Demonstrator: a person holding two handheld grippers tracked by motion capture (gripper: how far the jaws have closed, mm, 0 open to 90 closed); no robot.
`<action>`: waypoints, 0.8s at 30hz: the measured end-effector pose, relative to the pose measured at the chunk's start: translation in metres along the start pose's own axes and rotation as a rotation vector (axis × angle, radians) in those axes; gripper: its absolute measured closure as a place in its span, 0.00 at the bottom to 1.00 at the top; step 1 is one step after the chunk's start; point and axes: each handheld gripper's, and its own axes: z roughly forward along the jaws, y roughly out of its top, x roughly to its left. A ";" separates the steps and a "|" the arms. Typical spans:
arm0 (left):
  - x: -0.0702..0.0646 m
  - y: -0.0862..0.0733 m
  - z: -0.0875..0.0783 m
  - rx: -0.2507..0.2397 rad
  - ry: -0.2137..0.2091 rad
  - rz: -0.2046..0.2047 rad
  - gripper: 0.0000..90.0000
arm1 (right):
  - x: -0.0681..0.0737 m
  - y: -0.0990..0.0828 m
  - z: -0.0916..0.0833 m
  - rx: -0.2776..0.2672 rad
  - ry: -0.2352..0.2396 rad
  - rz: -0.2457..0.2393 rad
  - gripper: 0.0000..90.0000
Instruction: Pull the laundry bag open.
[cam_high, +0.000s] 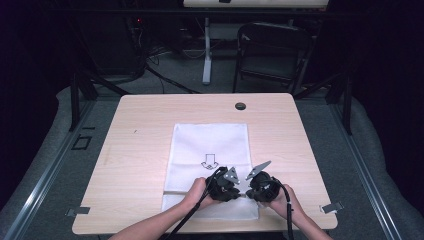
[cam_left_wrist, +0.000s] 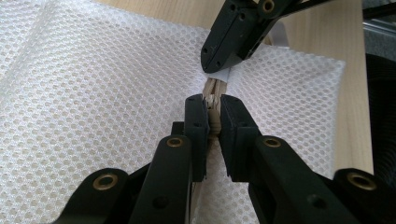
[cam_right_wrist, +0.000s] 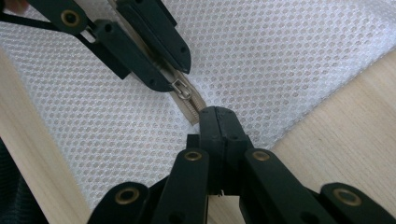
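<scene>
A white mesh zipper bag (cam_high: 210, 160) is lying flat on a wooden desk (cam_high: 135, 150). The left claw (cam_left_wrist: 212, 105) is pinching the bag's beige zipper tape (cam_left_wrist: 214, 91). Just beyond it, the right claw (cam_right_wrist: 217, 114) is clamping shut on the bag's edge at the zipper's end, with the metal zipper pull (cam_right_wrist: 181, 88) just ahead of it.

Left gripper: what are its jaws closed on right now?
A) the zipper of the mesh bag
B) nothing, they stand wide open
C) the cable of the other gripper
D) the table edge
A: the left gripper pinches the beige zipper of the white mesh bag, its jaws nearly together around it.
</scene>
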 end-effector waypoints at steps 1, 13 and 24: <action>0.000 0.000 0.000 0.000 0.000 -0.004 0.91 | 0.000 0.000 0.000 0.005 -0.002 -0.005 1.00; 0.003 -0.006 -0.007 0.001 0.001 -0.009 0.91 | 0.000 -0.001 0.001 -0.011 0.014 0.015 1.00; 0.004 -0.012 -0.014 0.004 0.005 -0.021 0.91 | -0.001 -0.001 0.000 0.013 0.009 0.002 1.00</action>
